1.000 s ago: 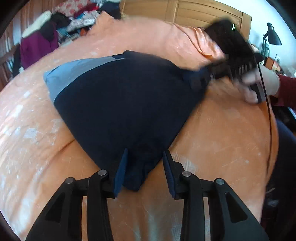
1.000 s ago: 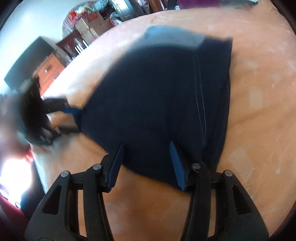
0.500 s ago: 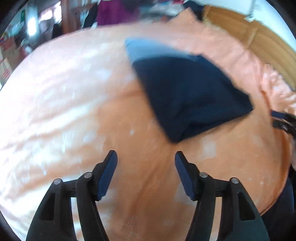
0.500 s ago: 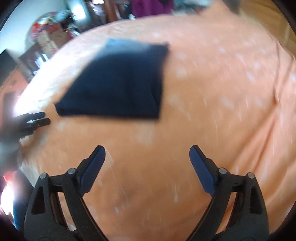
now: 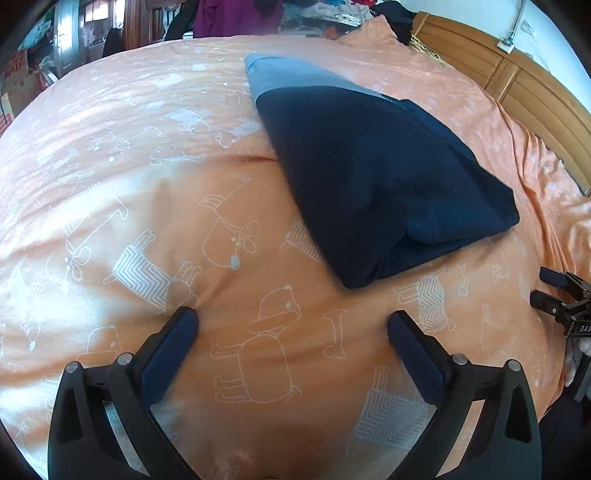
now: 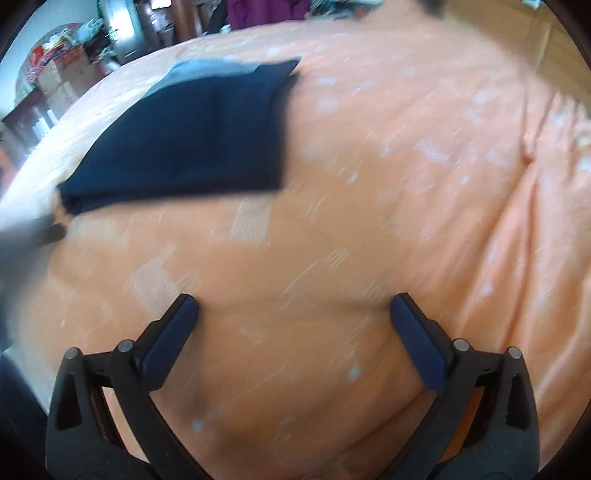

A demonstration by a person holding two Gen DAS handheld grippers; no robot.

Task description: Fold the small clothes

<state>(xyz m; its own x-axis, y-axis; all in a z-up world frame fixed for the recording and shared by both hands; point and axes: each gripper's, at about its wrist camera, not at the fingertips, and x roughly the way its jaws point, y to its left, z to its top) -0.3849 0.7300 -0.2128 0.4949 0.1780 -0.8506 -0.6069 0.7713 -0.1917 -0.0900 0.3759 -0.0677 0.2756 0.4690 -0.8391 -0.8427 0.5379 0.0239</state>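
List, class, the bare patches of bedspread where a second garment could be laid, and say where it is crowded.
Bare: the orange bedspread left of the folded navy garment, and the strip between it and the open left tool. Crowded: the far edge, by the clothes pile, and the headboard side.

1. I am seeing one garment [image 5: 373, 177], dark navy and folded into a compact, roughly four-sided bundle.
2. A lighter grey-blue band [image 5: 295, 75] is running along its far edge.
3. It is lying flat on the orange bedspread [image 5: 155, 177], with nothing touching it.
4. Its near corner is pointing toward me, and the layers at the right-hand corner are bulging up a little, showing the fold.
5. In the right wrist view I am seeing it [image 6: 192, 136] blurred, sitting off to the upper left on the bedspread [image 6: 388, 184].
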